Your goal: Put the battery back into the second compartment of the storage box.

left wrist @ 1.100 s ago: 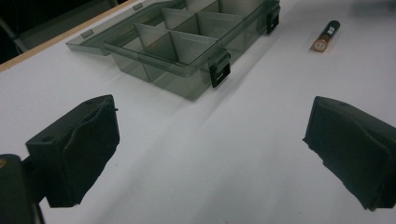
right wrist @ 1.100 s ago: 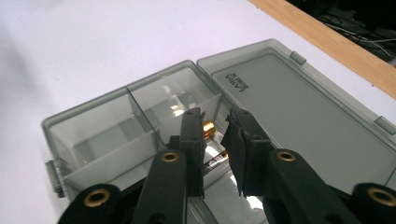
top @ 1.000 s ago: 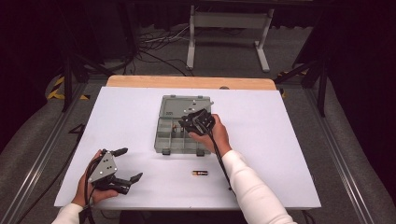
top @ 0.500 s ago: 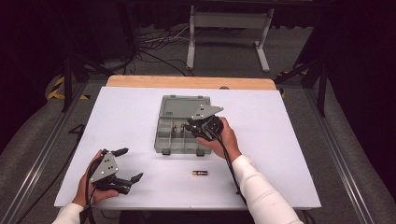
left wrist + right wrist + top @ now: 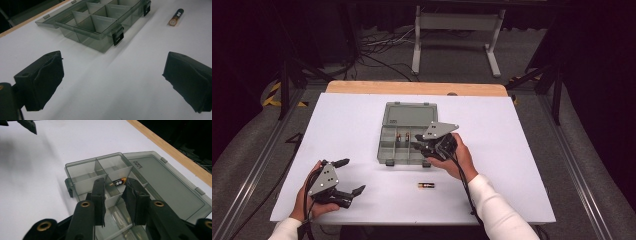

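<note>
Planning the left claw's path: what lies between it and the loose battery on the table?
Bare white table between left claw and copper-black cylindrical battery, per the left gripper view.

A lab: white-topped table (image 5: 362, 125), dark surroundings, floor cables (image 5: 377, 50), metal rails (image 5: 257, 165).

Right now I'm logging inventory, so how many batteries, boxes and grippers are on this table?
Batteries in the organiser box: 2
Batteries loose on the table: 1
Organiser boxes: 1
Grippers: 2, left gripper and right gripper
Total: 6
</note>
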Demonstrator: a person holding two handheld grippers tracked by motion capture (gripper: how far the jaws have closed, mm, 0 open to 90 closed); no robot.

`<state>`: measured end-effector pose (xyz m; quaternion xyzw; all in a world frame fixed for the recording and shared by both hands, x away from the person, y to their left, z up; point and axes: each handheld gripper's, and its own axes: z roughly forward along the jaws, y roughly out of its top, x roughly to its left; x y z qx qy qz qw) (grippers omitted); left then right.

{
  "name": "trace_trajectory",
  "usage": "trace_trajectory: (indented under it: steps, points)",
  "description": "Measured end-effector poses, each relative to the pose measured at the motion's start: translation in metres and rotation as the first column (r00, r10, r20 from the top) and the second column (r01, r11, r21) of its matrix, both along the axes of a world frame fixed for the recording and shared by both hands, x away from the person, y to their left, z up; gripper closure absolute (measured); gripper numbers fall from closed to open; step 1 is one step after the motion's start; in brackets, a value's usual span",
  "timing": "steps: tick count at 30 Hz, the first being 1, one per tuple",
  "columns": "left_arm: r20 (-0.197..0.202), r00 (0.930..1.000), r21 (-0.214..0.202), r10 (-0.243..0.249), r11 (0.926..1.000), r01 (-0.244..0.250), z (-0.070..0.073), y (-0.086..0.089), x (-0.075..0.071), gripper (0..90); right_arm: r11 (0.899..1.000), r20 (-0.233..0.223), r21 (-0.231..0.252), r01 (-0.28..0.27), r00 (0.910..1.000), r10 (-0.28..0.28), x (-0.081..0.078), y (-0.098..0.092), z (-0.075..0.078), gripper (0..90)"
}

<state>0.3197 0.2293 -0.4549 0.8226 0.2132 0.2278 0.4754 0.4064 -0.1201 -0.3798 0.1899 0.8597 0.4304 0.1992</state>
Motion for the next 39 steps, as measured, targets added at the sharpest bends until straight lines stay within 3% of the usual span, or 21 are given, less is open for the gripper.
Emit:
trace_trajectory:
  steps: [8,12,21,27,39]
  points:
    - [0.0,1.0,0.0,-0.002,1.0,0.002,0.0,0.0,0.0,3.1,0.999,0.029,0.004,-0.034,0.999,0.034,-0.02,-0.012,0.001,58.4]
    - [0.003,1.0,0.01,-0.007,0.9999,0.007,0.0,-0.001,-0.001,3.1,0.998,0.031,-0.024,-0.054,0.998,0.055,-0.03,-0.016,-0.001,47.2]
    - [-0.002,1.0,0.007,-0.007,1.0,0.007,0.0,-0.002,-0.001,2.9,0.998,0.033,-0.029,-0.054,0.998,0.055,-0.049,-0.029,-0.003,21.5]
    - [0.0,1.0,0.011,-0.008,0.9999,0.008,-0.001,-0.002,-0.001,2.8,0.997,0.004,-0.064,-0.048,0.9988,0.048,-0.054,-0.035,-0.015,16.0]
    - [-0.002,1.0,0.013,-0.01,0.9999,0.01,-0.001,-0.003,-0.001,2.6,0.994,-0.058,-0.098,-0.052,0.9973,0.046,-0.062,-0.046,-0.032,15.1]
